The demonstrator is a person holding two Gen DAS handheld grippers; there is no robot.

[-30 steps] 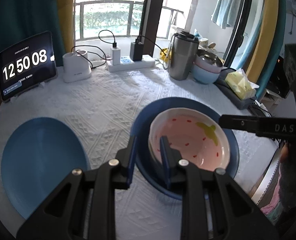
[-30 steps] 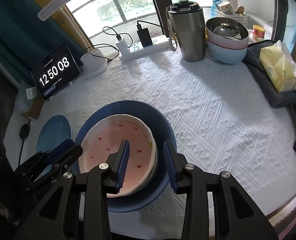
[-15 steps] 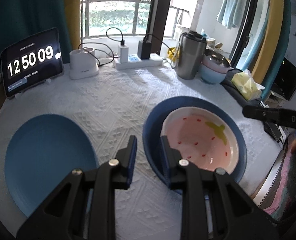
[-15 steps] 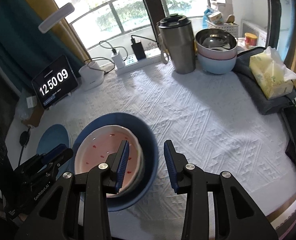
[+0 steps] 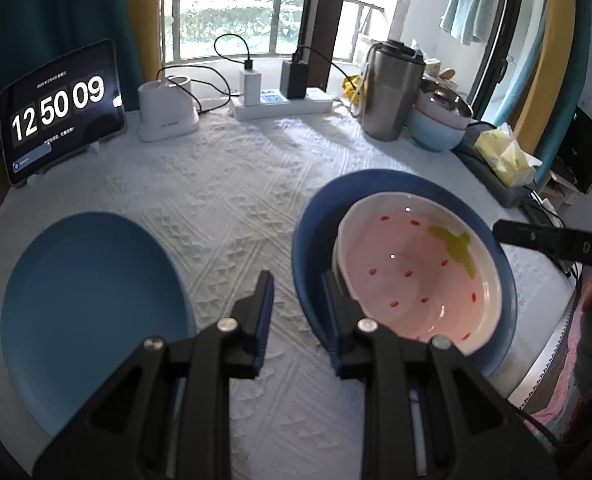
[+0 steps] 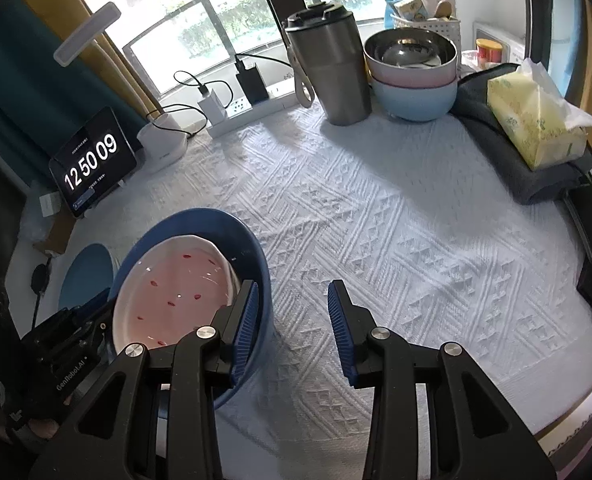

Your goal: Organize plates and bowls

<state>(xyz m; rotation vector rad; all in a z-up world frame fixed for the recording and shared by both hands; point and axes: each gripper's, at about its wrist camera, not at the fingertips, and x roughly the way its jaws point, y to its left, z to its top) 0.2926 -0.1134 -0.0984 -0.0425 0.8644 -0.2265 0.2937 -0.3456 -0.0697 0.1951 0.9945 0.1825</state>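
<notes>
2 nested dishes near right: strawberry bowl [image 5: 411, 276] inside blue bowl [image 5: 399, 188]; blue plate [image 5: 88, 312] near left.
We judge them stiff, slick, fragile; grip rims. Left gripper [image 5: 297, 312] narrowly straddles the blue bowl's rim, contact unclear; right gripper [image 6: 292, 320] empty, moderately apart.

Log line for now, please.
left gripper: straddles blue bowl rim | right gripper: open, empty, beside it | pink bowl: in blue bowl

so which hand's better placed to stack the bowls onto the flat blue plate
Left, probably. The left claw straddles the dark blue bowl's near rim, and the flat blue plate lies on its side. The right claw stands open over bare cloth.
</notes>
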